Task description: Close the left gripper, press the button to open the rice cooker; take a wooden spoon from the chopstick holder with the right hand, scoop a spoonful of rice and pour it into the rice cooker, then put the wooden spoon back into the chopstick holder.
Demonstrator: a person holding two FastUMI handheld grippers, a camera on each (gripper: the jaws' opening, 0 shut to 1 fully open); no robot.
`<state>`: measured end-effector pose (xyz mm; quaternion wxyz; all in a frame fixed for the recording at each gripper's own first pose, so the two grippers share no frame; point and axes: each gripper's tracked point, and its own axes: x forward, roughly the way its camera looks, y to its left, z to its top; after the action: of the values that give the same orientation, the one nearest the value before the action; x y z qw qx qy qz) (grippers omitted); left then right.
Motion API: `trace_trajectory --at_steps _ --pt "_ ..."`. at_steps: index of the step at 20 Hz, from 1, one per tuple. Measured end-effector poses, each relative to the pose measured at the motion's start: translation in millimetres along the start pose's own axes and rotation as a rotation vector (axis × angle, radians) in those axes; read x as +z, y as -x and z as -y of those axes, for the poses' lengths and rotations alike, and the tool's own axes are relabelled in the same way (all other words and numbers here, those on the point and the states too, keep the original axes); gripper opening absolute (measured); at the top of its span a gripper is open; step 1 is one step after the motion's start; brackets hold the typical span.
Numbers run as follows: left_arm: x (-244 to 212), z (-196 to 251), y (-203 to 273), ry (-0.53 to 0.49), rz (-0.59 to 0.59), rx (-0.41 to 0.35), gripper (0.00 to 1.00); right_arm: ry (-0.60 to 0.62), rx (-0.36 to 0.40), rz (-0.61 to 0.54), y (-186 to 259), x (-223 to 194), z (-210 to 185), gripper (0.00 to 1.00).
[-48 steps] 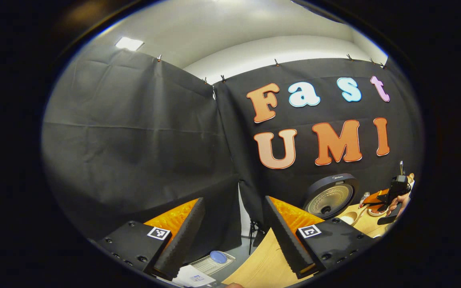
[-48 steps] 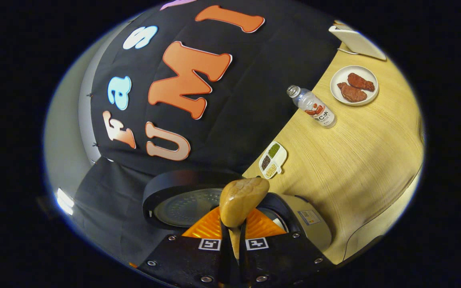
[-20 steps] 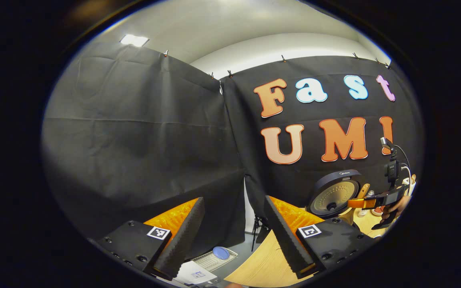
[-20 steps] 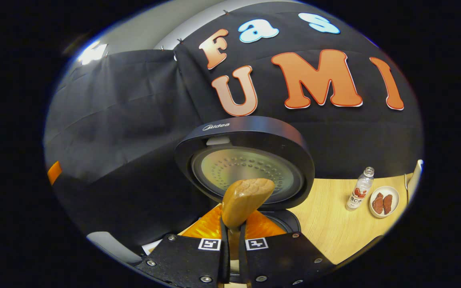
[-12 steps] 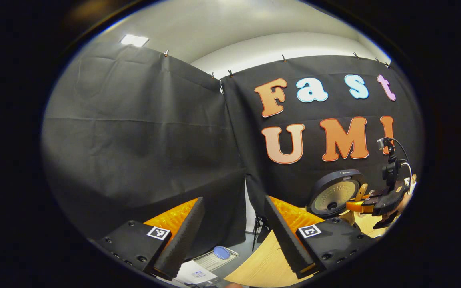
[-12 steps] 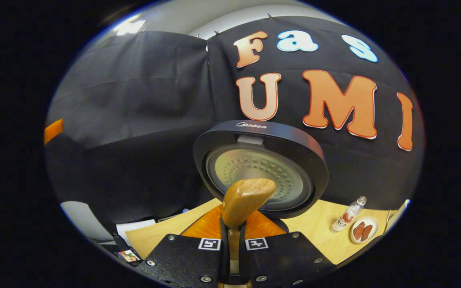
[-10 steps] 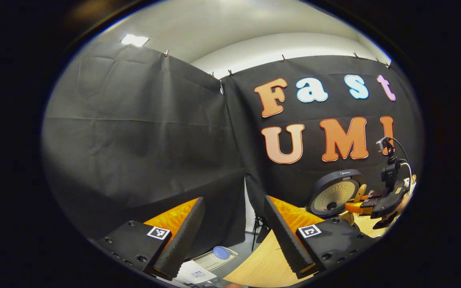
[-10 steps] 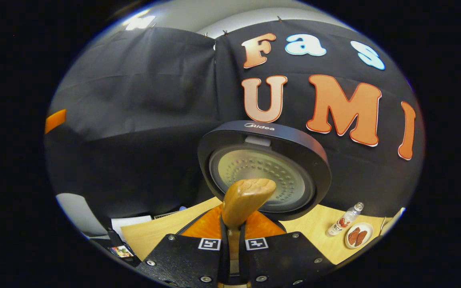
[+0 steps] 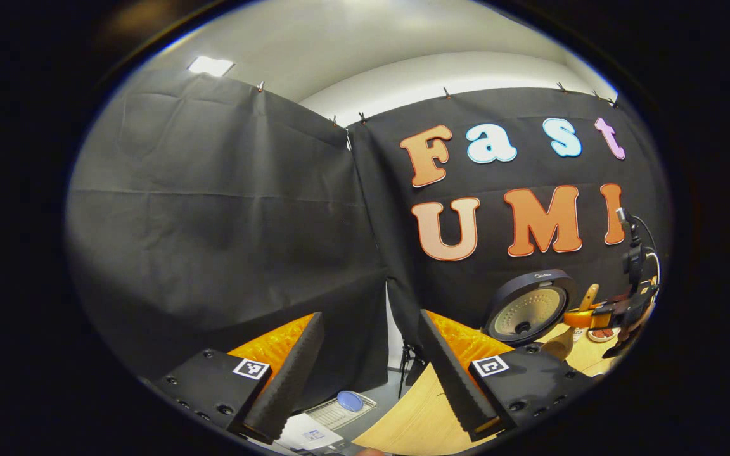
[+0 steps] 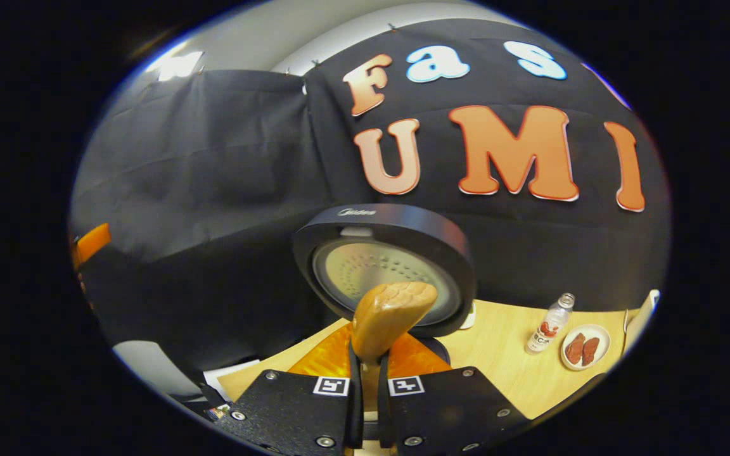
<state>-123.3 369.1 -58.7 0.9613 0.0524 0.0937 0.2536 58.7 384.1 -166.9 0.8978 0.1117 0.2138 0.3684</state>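
one wooden spoon (image 10: 391, 316) in right tool (image 10: 365, 373)

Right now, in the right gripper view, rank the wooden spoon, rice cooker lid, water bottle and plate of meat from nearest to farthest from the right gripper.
1. wooden spoon, clamped in the right gripper.
2. rice cooker lid, raised just behind the spoon.
3. water bottle, on the table to the right.
4. plate of meat, just past the bottle.

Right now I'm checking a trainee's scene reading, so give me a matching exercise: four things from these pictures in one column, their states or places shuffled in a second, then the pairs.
Things:
1. rice cooker lid
2. wooden spoon
3. left gripper
4. bottle

States or places:
A. jaws apart, holding nothing
B. raised open
C. standing on the table beside a plate
D. clamped in the right gripper

Pairs: 1-B, 2-D, 3-A, 4-C
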Motion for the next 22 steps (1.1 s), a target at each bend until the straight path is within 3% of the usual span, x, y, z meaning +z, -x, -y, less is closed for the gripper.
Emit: trace_trajectory --at_steps 5,13,14,15,19,20,22 --pt "4 25 3 -0.001 0.003 -0.033 0.94 -0.140 -0.109 0.017 60 -5 70 0.08" --pt "13 87 6 0.016 0.008 -0.107 1.00 -0.256 -0.389 0.012 168 -46 205 0.08" --pt "14 94 6 0.017 0.009 -0.113 0.94 -0.268 -0.420 0.010 181 -52 218 0.08" --pt "16 99 7 0.018 0.009 -0.118 0.94 -0.276 -0.449 0.007 193 -58 230 0.08" --pt "25 107 12 0.029 0.014 -0.107 0.94 -0.286 -0.565 -0.003 228 -88 281 0.08" --pt "28 105 13 0.029 0.016 -0.099 1.00 -0.295 -0.582 -0.005 233 -96 290 0.08" --pt "30 103 15 0.028 0.021 -0.078 1.00 -0.315 -0.604 -0.031 238 -115 305 0.08"
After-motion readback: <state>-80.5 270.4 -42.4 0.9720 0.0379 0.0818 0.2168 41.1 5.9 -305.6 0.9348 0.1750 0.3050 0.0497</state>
